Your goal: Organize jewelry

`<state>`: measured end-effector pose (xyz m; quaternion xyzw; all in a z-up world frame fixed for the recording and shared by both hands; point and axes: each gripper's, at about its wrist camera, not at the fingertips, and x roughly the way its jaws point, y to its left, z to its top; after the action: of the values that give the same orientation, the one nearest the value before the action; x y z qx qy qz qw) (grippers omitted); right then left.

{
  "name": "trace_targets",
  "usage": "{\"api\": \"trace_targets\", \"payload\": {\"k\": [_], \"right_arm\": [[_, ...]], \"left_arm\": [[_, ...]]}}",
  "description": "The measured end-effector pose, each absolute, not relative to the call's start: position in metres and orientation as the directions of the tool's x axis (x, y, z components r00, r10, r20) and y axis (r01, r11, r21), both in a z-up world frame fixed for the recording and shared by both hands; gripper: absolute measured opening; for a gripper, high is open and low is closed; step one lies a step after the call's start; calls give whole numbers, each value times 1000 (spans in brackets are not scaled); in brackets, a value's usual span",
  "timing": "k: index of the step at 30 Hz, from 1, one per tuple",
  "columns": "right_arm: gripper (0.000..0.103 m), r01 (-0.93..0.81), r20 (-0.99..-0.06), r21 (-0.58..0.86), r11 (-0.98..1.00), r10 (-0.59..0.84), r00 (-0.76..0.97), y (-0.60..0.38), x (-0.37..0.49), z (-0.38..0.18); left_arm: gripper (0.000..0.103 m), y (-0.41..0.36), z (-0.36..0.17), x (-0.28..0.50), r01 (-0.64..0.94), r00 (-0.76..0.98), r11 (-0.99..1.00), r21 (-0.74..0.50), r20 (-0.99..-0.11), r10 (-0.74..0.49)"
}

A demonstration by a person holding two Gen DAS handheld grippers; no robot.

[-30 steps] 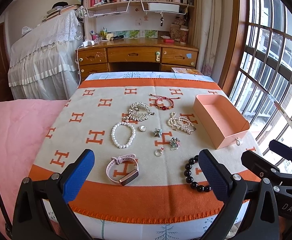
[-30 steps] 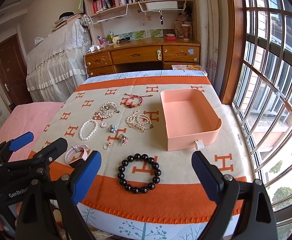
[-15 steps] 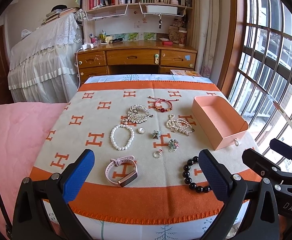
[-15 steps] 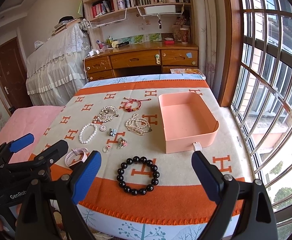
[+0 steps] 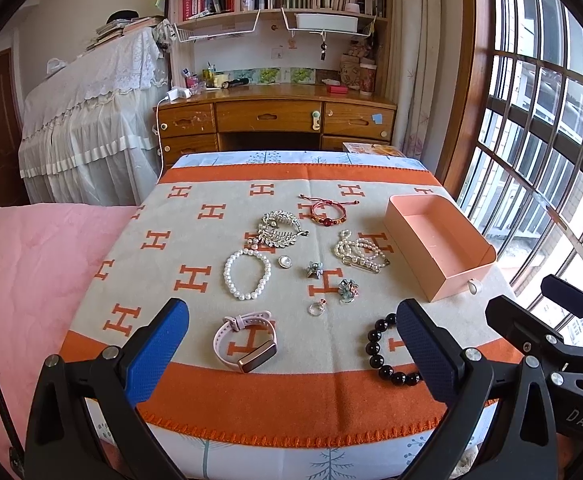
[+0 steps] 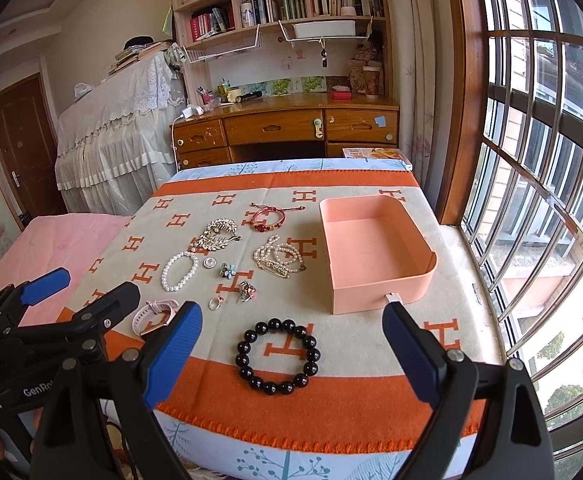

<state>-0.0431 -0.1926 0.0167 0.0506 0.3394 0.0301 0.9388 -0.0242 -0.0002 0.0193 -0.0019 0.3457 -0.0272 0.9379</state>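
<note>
At the near edge of the blanket-covered desk [image 5: 91, 312], both tongs hang spread wide and hold nothing. The left tongs [image 5: 291, 344] frame a pink smartwatch [image 5: 247, 342] lying on the blanket between their blue pads, touching neither. The right tongs [image 6: 291, 344] are equally wide apart, with a black bead bracelet [image 6: 277, 356] lying flat between and just beyond their tips. Farther out sit a small ring [image 5: 316, 308], two flower brooches [image 5: 347, 290], a round pearl button piece [image 5: 284, 261] and a white pearl bracelet [image 5: 246, 274]. Beyond these lie a tangled pearl strand [image 5: 359, 250], a silver leaf comb [image 5: 281, 230] and a red cord bracelet [image 5: 327, 212]. To the right stands an open pink tray [image 6: 383, 292], with no jewelry in it.
</note>
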Motion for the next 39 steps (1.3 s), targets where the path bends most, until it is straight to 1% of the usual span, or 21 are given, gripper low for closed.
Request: {"api": "trace_targets", "payload": {"k": [12,31,36,39], "right_arm": [[93,-24,-634,114,993,91,768,-190,-43,17],[92,-45,-655,123,991,115,747,-183,-31,9],[92,-48,-666,122,991,118,737,-183,-27,6],[92,-42,-683,136,990,124,720,-185,-22,2]], "left_arm": [[102,6,18,-25,41,754,999,-28,-654,-50],[102,9,9,-13,27,722,999,-38,-691,-45],[102,11,5,-7,27,701,998,-48,-711,-53],[102,16,-2,3,25,670,998,-64,-740,-64]]}}
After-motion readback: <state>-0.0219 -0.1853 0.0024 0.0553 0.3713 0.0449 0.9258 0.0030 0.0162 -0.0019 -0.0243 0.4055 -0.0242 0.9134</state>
